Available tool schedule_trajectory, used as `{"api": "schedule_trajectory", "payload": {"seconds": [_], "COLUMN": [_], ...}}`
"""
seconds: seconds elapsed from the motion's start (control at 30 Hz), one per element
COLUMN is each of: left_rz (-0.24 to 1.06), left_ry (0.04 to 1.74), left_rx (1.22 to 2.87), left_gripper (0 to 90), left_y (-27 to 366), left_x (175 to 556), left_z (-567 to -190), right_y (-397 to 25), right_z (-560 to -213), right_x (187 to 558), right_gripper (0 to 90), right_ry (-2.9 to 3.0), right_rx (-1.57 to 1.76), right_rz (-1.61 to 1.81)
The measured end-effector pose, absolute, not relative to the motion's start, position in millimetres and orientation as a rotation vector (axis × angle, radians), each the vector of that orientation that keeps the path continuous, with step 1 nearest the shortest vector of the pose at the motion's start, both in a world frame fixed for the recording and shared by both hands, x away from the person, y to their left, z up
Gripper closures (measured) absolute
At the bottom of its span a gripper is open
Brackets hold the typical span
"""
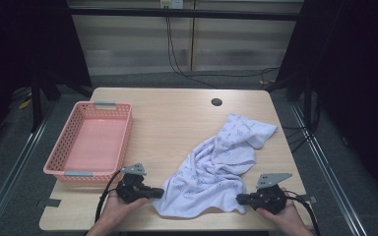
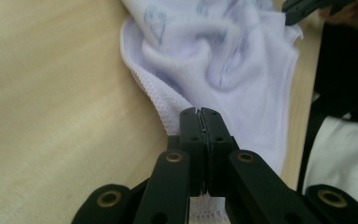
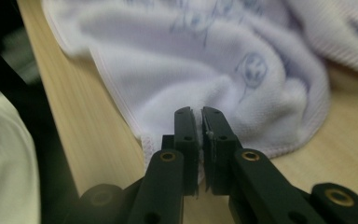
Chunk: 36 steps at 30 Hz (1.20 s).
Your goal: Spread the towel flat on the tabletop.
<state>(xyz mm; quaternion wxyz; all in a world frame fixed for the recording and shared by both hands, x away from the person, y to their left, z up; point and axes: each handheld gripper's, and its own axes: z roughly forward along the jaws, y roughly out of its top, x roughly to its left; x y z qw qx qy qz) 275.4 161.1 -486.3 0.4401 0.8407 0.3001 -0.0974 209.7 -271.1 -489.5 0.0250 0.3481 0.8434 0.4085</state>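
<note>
Both grippers sit at the near table [image 1: 177, 118] edge, left gripper [image 1: 160, 192] and right gripper [image 1: 239, 198] each with jaws pinched tight on a near hem corner of the towel [image 1: 216, 164], which lies crumpled right of centre. Suggest lifting both corners level and pulling apart evenly to flatten it before folding. Pink basket [image 1: 89, 141] sits far left, empty.

A pink basket [image 1: 86, 172] sits at the table's [image 1: 177, 123] left edge.
</note>
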Motion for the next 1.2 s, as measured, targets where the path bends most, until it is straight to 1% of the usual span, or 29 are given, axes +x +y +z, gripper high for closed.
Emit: {"api": "schedule_trajectory", "payload": {"seconds": [0.03, 0.07, 0.1, 0.2, 0.23, 0.27, 0.33, 0.37, 0.4, 0.53, 0.77, 0.8, 0.83, 0.87, 0.9, 0.93, 0.97, 1.03, 1.2], "left_rz": [-0.234, -0.234, -0.223, -0.233, -0.233, -0.213, -0.193, -0.171, -0.171, -0.103, -0.015, -0.015, 0.012, 0.012, 0.055, 0.055, 0.077, 0.126, 0.203], "left_ry": [0.757, 0.757, 0.763, 0.765, 0.765, 0.771, 0.779, 0.773, 0.773, 0.770, 0.788, 0.788, 0.783, 0.783, 0.772, 0.772, 0.746, 0.753, 0.703], "left_rx": [2.032, 2.032, 1.997, 1.899, 1.899, 1.880, 1.846, 1.812, 1.812, 1.740, 1.684, 1.684, 1.649, 1.649, 1.616, 1.616, 1.597, 1.590, 1.524], "left_gripper": [88.9, 88.9, 88.9, 88.9, 88.8, 88.8, 88.9, 89.0, 89.0, 89.0, 89.2, 89.2, 89.2, 89.2, 89.2, 89.2, 89.3, 89.3, 89.4], "left_y": [165, 165, 168, 175, 175, 178, 181, 183, 183, 184, 180, 180, 180, 180, 181, 181, 182, 181, 182], "left_x": [279, 279, 283, 291, 291, 295, 304, 312, 312, 334, 368, 368, 376, 376, 382, 382, 387, 390, 387], "left_z": [-479, -479, -472, -459, -459, -452, -439, -424, -424, -385, -340, -340, -322, -322, -299, -299, -279, -258, -211], "right_y": [-282, -287, -295, -306, -309, -309, -313, -317, -317, -328, -332, -332, -333, -333, -335, -335, -336, -335, -333], "right_z": [-478, -474, -465, -444, -434, -434, -410, -395, -395, -358, -301, -293, -283, -283, -265, -265, -248, -231, -188], "right_x": [213, 216, 220, 230, 233, 233, 242, 250, 250, 275, 316, 321, 328, 328, 338, 338, 346, 350, 351], "right_gripper": [85.8, 85.9, 86.0, 85.9, 86.0, 86.0, 86.0, 86.0, 86.0, 86.1, 86.2, 86.3, 86.3, 86.3, 86.4, 86.4, 86.4, 86.5, 86.7], "right_ry": [2.513, 2.476, 2.417, 2.330, 2.309, 2.309, 2.260, 2.215, 2.215, 2.099, 1.989, 1.978, 1.954, 1.954, 1.906, 1.906, 1.869, 1.839, 1.745], "right_rx": [1.133, 1.146, 1.169, 1.174, 1.161, 1.161, 1.133, 1.118, 1.118, 1.110, 1.108, 1.105, 1.106, 1.106, 1.105, 1.105, 1.099, 1.086, 1.021], "right_rz": [1.389, 1.434, 1.475, 1.523, 1.535, 1.535, 1.573, 1.604, 1.604, 1.672, 1.689, 1.678, 1.671, 1.671, 1.689, 1.689, 1.695, 1.698, 1.736]}}
